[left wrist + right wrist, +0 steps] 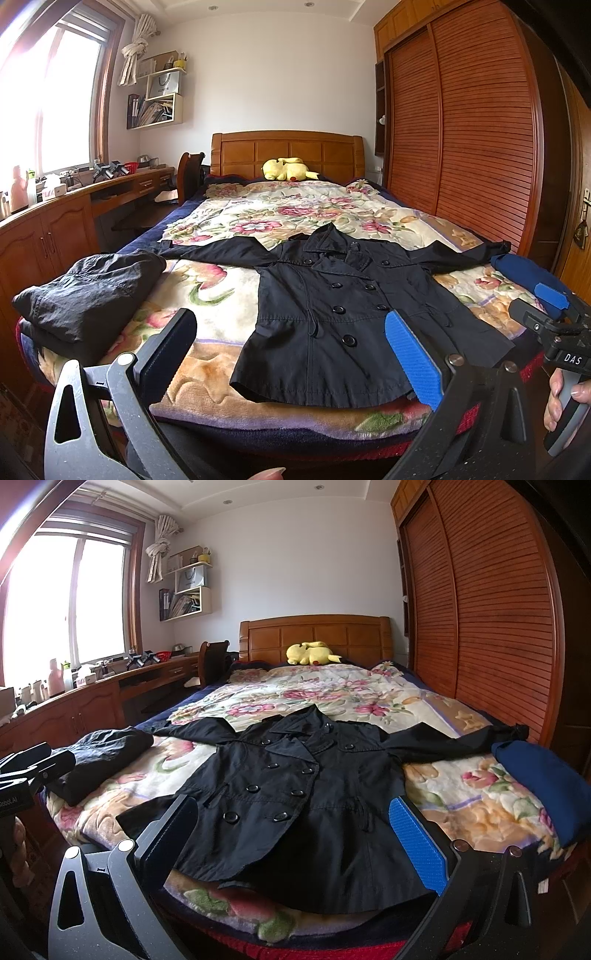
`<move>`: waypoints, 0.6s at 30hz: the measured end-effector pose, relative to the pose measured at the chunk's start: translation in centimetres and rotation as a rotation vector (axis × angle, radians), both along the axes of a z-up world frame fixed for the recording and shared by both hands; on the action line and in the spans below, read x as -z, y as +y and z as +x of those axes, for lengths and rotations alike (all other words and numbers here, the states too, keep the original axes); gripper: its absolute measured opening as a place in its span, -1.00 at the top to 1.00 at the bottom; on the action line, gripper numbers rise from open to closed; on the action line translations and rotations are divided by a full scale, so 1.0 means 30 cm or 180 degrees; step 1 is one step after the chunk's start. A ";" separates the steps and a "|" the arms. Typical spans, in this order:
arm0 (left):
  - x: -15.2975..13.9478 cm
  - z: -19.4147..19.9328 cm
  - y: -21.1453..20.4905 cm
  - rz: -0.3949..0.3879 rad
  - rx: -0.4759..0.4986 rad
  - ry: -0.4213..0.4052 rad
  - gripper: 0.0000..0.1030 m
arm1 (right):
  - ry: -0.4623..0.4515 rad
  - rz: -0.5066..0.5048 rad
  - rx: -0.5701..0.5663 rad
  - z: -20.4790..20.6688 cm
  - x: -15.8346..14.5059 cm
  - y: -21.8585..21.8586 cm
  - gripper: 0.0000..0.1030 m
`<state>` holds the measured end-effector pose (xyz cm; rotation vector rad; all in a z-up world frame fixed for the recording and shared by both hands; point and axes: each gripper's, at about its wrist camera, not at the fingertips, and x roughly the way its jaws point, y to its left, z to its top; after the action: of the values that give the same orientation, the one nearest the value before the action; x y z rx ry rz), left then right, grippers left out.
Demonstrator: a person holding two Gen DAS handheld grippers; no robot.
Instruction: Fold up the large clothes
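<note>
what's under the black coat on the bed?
The black coat lies spread flat on the floral blanket, which shows all round it. Anything between coat and blanket is covered and cannot be seen.

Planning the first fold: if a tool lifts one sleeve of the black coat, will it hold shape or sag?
The black coat probably sags: its thin cloth lies creased. The floral blanket looks plush, so it may drag.

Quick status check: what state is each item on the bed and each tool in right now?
Black coat: spread flat, buttoned, sleeves out, unfolded.
Dark garment: folded, bed's left edge.
Blue garment: folded, bed's right edge.
Left tool: open, empty.
Right tool: open, empty.
</note>
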<state>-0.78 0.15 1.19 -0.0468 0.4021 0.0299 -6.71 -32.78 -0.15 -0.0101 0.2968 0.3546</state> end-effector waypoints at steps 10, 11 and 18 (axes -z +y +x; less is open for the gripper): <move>0.002 -0.002 0.000 0.0006 -0.0004 -0.0005 -0.99 | -0.0005 0.0007 -0.0008 -0.003 -0.001 0.001 -1.00; 0.003 -0.002 -0.001 0.0003 -0.0003 -0.0006 -0.99 | -0.0007 0.0008 -0.0008 -0.003 -0.001 0.001 -1.00; 0.003 -0.003 0.000 0.0006 -0.0002 -0.0007 -0.99 | -0.0005 0.0006 -0.0010 -0.002 -0.001 0.001 -1.00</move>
<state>-0.87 0.13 1.11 -0.0451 0.3999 0.0309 -6.75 -32.74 -0.12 -0.0090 0.2949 0.3581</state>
